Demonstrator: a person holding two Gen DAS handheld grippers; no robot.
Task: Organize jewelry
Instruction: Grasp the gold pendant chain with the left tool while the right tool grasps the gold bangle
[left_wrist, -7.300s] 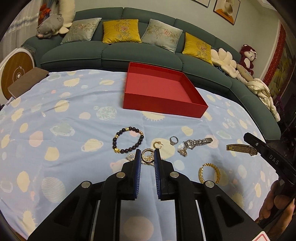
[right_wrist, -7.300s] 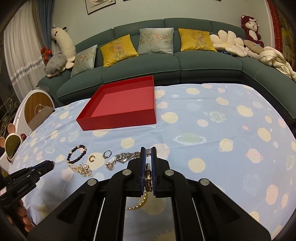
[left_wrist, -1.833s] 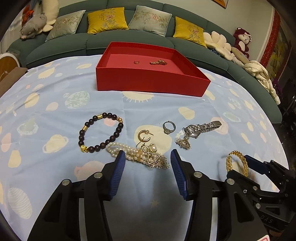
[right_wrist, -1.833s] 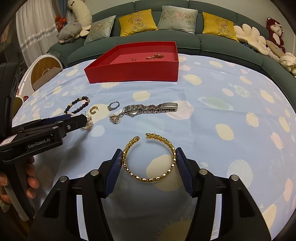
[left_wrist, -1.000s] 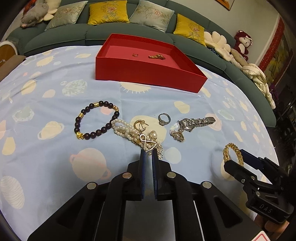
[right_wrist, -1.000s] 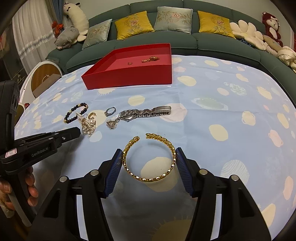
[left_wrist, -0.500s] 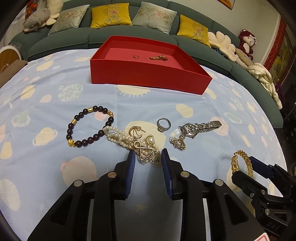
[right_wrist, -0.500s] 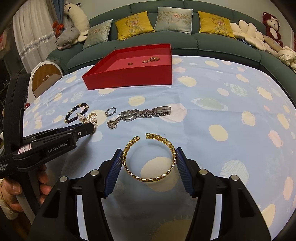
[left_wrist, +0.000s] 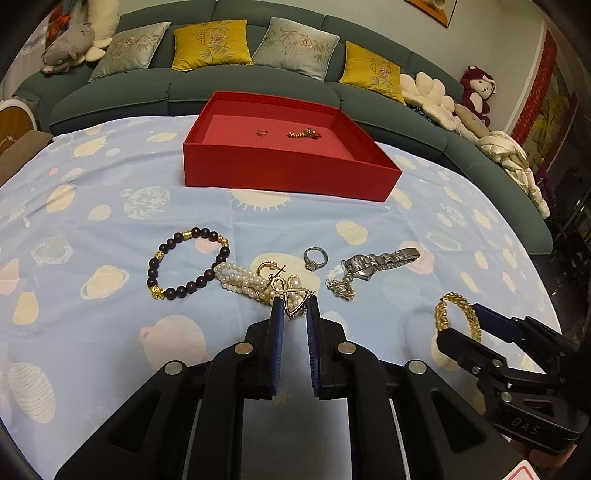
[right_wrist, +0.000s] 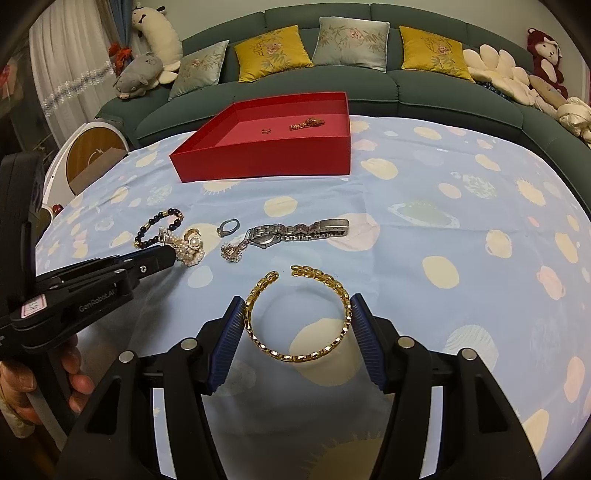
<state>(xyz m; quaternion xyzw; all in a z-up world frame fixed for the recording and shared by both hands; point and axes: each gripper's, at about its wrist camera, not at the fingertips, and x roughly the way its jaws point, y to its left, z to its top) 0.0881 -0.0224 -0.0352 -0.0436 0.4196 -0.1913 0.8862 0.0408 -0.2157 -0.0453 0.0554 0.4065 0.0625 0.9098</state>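
**Two pieces boxed, most of the jewelry left on the cloth**

Nearest the cameras, the right gripper (right_wrist: 297, 321) held the open gold bangle (right_wrist: 297, 314) across its width, jaws about half spread with a pad against each side of the ring, over the patterned blue cloth (right_wrist: 443, 229). The left gripper (left_wrist: 294, 308) had its jaws nearly together, having just been closing, around a thin gold pendant loop (left_wrist: 290, 295) at the near edge of the pearl tangle (left_wrist: 247, 278). Whether the pads actually pinched the loop or only bracketed it was hard to tell at that angle.

Just beyond lay the rest of the loose pieces: a dark bead bracelet (left_wrist: 184, 264) touching the pearls, a gold hoop earring (left_wrist: 267, 267), a silver ring (left_wrist: 315, 257), a small chain cluster (left_wrist: 341, 288) and a silver watch (left_wrist: 380, 260).

Farther back, near the sofa, the red box (left_wrist: 288, 173) held only a small ring (left_wrist: 262, 132) and a gold chain piece (left_wrist: 304, 134). By that count the sorting was at an early stage, with seven or so items left outside.
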